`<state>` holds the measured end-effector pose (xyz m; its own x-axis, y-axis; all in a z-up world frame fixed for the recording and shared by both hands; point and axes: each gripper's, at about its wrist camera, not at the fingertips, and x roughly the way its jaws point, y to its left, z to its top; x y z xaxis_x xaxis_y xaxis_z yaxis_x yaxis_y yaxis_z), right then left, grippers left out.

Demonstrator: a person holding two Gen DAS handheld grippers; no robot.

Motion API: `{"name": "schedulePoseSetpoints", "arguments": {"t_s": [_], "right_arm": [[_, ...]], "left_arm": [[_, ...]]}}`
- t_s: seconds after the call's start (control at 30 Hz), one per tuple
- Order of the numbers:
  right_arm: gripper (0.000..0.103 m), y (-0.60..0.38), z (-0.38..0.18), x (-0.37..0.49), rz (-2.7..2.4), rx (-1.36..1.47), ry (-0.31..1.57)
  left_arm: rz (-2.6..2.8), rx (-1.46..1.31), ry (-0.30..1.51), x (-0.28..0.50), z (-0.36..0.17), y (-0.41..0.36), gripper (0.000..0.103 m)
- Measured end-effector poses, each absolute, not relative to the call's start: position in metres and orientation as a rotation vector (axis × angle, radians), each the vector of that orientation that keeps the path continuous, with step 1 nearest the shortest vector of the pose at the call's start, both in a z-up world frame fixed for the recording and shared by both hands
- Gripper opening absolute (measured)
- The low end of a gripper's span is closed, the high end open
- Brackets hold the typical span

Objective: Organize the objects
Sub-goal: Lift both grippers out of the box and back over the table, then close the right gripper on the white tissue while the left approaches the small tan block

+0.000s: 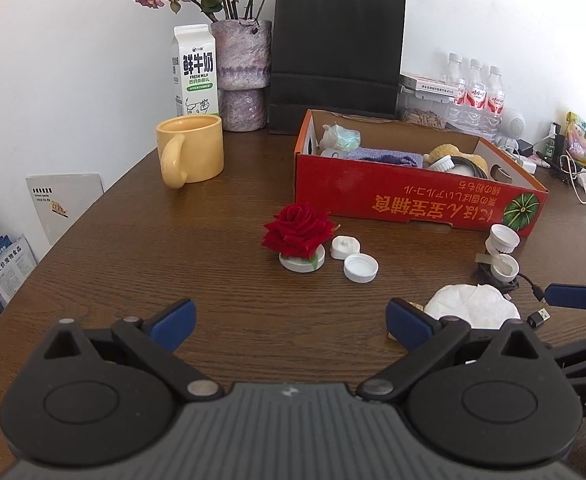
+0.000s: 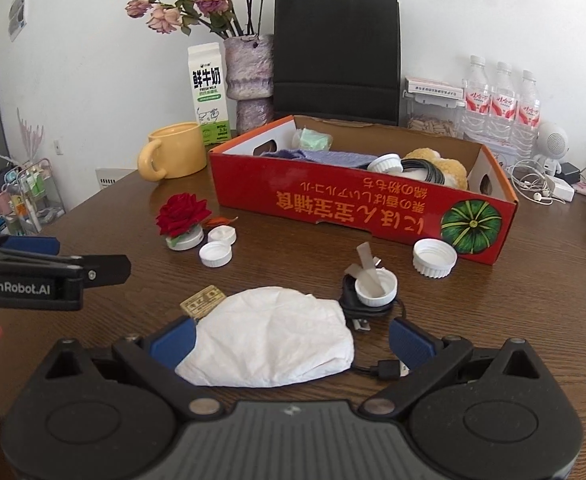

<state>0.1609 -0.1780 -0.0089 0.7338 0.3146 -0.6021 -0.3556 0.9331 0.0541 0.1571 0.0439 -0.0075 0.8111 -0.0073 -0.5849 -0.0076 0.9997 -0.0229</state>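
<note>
Both tongs spread, right tongs [image 2: 291, 342] straddling tissue [image 2: 269, 340]

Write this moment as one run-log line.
left gripper: open, empty | right gripper: open around crumpled white tissue | red cardboard box: partly filled

We see the cardboard box [image 2: 363, 204] at twelve o'clock on the table [image 1: 229, 320], with a cloth [image 2: 325, 157], a cap [image 2: 385, 163] and a coiled cable [image 2: 429, 172] lying in it. Behind the box stands the paper bag [image 2: 336, 56]; at eleven o'clock sit the mug [image 2: 177, 151], the milk carton [image 2: 209, 92] and the vase [image 2: 251, 80]. The rose [image 2: 181, 212] lies at ten o'clock on a lid [image 2: 187, 239], two caps [image 2: 215, 254] just to its right. The tissue [image 2: 269, 336] lies nearest us, a card [image 2: 203, 301] under its left edge. At one o'clock stand the bottles [image 2: 501, 108].
</note>
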Motion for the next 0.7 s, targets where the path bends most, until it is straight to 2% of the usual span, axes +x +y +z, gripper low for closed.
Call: {"name": "schedulePoseSetpoints", "arguments": {"t_s": [0.37,0.7], "right_arm": [[0.103,-0.162,-0.025,0.177,0.385,-0.032,0.732],[0.103,-0.157,-0.033,0.181,0.364,-0.057,0.722]], "left_arm": [[-0.033,-0.041,0.657,0.153,-0.02,0.06,0.103],[-0.049,-0.05,0.661,0.152,-0.022,0.061,0.103]]}}
